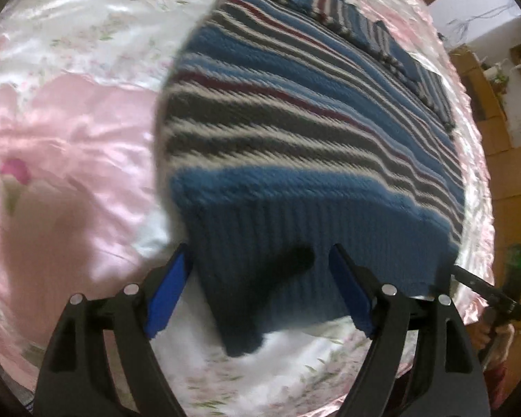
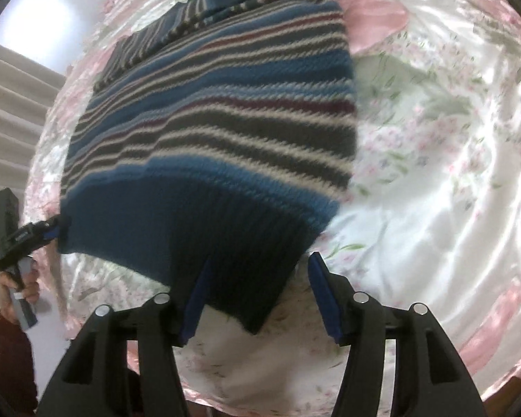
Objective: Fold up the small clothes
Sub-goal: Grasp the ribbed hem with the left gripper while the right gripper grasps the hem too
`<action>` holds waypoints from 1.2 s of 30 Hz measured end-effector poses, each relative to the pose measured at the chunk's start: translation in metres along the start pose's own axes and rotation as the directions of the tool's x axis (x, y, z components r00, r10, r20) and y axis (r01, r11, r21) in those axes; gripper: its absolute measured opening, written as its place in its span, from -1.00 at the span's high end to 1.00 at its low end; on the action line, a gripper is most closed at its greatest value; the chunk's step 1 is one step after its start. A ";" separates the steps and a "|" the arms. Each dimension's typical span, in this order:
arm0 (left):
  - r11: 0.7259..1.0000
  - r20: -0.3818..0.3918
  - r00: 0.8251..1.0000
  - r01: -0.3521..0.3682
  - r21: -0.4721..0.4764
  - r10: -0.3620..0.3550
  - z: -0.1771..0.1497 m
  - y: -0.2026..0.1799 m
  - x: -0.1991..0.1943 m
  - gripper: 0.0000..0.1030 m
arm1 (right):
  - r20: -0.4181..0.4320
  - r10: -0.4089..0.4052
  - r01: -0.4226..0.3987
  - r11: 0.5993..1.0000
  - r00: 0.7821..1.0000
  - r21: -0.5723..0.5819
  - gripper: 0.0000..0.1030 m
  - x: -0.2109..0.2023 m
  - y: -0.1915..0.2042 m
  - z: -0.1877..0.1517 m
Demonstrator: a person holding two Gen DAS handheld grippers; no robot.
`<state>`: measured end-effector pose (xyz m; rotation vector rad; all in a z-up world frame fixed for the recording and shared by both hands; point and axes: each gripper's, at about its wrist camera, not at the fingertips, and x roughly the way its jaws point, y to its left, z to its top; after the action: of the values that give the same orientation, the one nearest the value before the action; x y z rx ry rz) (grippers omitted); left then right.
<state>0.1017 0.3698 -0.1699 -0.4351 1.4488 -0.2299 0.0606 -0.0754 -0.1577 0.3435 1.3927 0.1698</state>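
Observation:
A knitted sweater (image 1: 295, 111) striped in blue, grey, white and maroon lies spread on a shiny pink and white floral sheet (image 1: 69, 111). Its dark blue ribbed hem (image 1: 278, 243) faces me. My left gripper (image 1: 258, 248) is open, and the hem's left corner lies between its blue pads (image 1: 166, 295). My right gripper (image 2: 258, 259) is also open, with the hem's right corner (image 2: 246, 278) between its fingers. In each view the other gripper shows at the far hem corner, the right gripper (image 1: 482, 292) and the left gripper (image 2: 27, 236). The folded sleeves (image 2: 177, 21) lie at the far end.
The sheet (image 2: 434, 139) extends wide on both sides of the sweater. A wooden floor and shelves (image 1: 503, 104) lie beyond the bed's edge. A curtain and a bright window (image 2: 24, 69) are on the other side. A person's hand (image 2: 21, 288) holds the left gripper's handle.

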 end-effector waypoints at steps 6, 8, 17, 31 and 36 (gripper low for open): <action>1.000 0.007 1.000 -0.013 -0.009 0.013 -0.007 -0.006 0.004 0.13 | 0.001 -0.005 0.005 1.000 1.000 0.014 0.12 0.009 0.000 -0.005; 0.999 0.013 1.000 0.005 -0.040 -0.005 -0.005 -0.002 0.004 0.39 | 0.010 0.006 -0.006 1.000 1.000 0.012 0.21 0.012 0.002 -0.005; 0.995 0.044 0.999 0.023 -0.096 -0.019 -0.010 0.001 -0.007 0.84 | 0.045 0.080 -0.081 0.997 0.996 0.014 0.75 0.000 -0.001 -0.006; 0.991 0.171 0.979 0.120 -0.065 -0.108 0.030 -0.022 -0.053 0.84 | 0.156 0.202 -0.204 0.979 0.967 -0.006 0.85 -0.059 0.004 0.041; 0.989 0.209 0.971 0.130 -0.075 -0.112 0.059 -0.028 -0.056 0.84 | 0.180 0.199 -0.201 0.980 0.963 -0.004 0.86 -0.073 -0.001 0.073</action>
<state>0.1560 0.3764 -0.1038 -0.6029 1.2350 -0.2130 0.1195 -0.1096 -0.0804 0.5003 1.1803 0.2881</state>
